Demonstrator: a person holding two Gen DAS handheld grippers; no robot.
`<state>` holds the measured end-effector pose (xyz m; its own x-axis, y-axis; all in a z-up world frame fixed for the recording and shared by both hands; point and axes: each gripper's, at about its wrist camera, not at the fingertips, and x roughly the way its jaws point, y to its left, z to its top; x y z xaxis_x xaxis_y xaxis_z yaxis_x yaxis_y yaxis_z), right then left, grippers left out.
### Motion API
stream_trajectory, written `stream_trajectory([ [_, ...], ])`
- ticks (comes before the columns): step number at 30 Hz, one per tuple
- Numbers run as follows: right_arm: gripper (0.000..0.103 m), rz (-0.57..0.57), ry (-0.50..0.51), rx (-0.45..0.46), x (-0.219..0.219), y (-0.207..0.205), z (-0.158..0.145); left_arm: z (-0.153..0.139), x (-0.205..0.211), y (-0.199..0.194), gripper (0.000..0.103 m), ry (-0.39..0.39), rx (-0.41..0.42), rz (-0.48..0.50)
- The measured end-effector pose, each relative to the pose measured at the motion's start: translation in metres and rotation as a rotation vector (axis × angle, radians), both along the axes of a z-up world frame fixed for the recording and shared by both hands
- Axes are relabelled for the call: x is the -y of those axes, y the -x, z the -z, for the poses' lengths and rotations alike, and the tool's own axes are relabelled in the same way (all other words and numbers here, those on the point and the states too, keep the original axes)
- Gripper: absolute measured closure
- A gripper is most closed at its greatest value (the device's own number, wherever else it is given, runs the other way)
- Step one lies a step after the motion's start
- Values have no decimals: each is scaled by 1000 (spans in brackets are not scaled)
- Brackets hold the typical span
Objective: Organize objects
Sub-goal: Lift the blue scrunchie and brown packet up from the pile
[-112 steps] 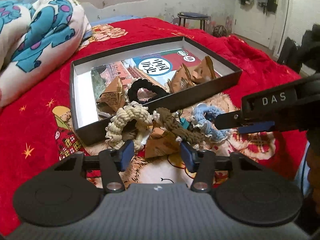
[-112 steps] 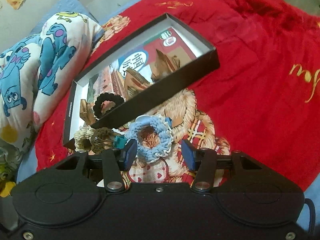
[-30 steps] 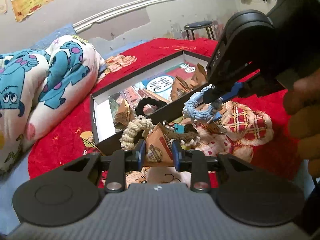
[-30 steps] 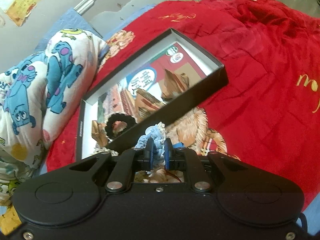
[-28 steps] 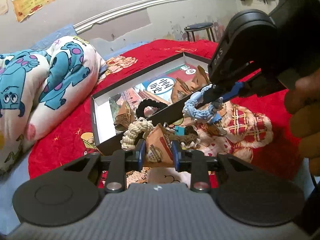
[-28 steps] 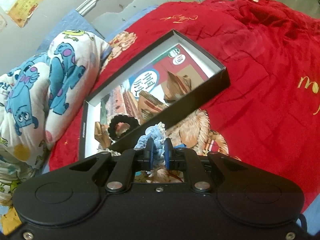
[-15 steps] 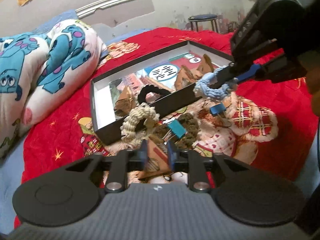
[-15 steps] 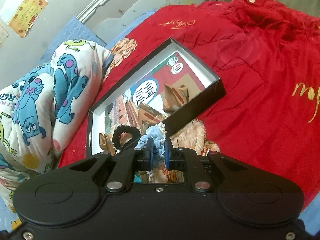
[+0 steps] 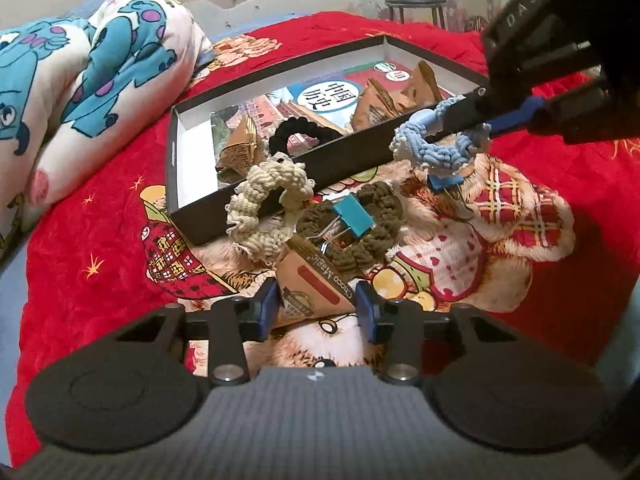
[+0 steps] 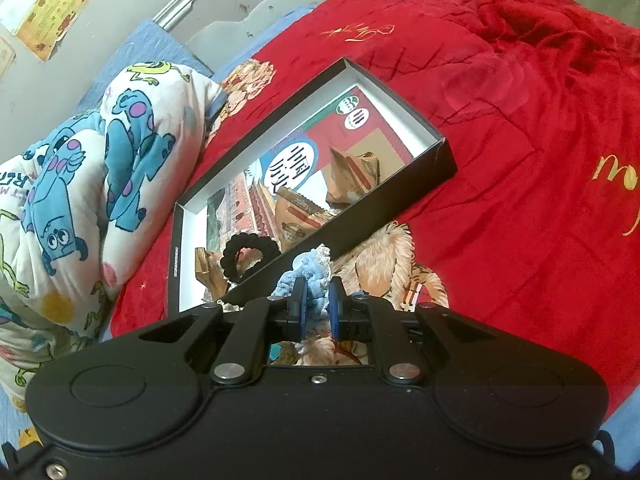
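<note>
A: Why is the blue scrunchie [image 9: 434, 146] held up off the blanket [image 9: 560, 152]?

B: It's pinched tight in the right gripper [image 10: 317, 309], jaws nearly closed on the yarn, and carried just over the near wall of the box [image 9: 188, 120], at approx 2 o'clock in the left wrist view. Probably meant to be dropped inside, next to the black scrunchie [image 9: 304, 136] and the brown packets [image 9: 380, 100] already put there.

A: And the left gripper [image 9: 316, 310]?

B: Jaws partly open, and they have just been closing a bit, with a snack packet [image 9: 316, 284] lying between the pads. No squeeze can be seen yet, so it's prob. being lined up for a pick, not held.

A: What's left outside the box?

B: At 12 o'clock from the packet: a cream scrunchie [image 9: 268, 208] leaned on the box wall, an olive scrunchie [image 9: 360, 228] w/ a teal clip [image 9: 354, 216] lying on it. A second clip [image 9: 444, 182] sits under the blue scrunchie. All are heaped close to the wall, presumably so each trip is short.
</note>
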<state>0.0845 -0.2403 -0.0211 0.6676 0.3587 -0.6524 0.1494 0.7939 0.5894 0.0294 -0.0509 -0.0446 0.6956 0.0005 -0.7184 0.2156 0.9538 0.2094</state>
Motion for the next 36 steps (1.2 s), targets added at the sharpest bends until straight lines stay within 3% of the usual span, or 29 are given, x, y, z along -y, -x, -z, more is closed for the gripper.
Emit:
stream_trajectory([
  [2,92,2,-4,8,1,0,-2,-4,0,1,63,2,17,-8],
  [5,92,7,-18,24,7,0,-7,-13,-5,2,78,14,47,-27],
  [10,92,26,-41,57,23,-2,-18,-18,-15,2,86,53,38,-55],
  [13,92,32,-37,60,25,-3,-20,-16,-15,0,82,49,36,-53],
  [14,92,30,-38,56,25,-3,-19,-15,-15,0,68,50,35,-53],
  [17,92,21,-35,41,22,-3,-16,-9,-14,-3,48,64,1,-42],
  [18,92,19,-34,38,21,-3,-15,-6,-13,-5,47,64,-6,-38],
  [26,92,8,-41,33,17,-3,-11,5,-7,-11,62,32,-1,-29],
  [36,92,-21,-50,65,12,-1,-17,-16,-19,-3,68,53,45,-81],
])
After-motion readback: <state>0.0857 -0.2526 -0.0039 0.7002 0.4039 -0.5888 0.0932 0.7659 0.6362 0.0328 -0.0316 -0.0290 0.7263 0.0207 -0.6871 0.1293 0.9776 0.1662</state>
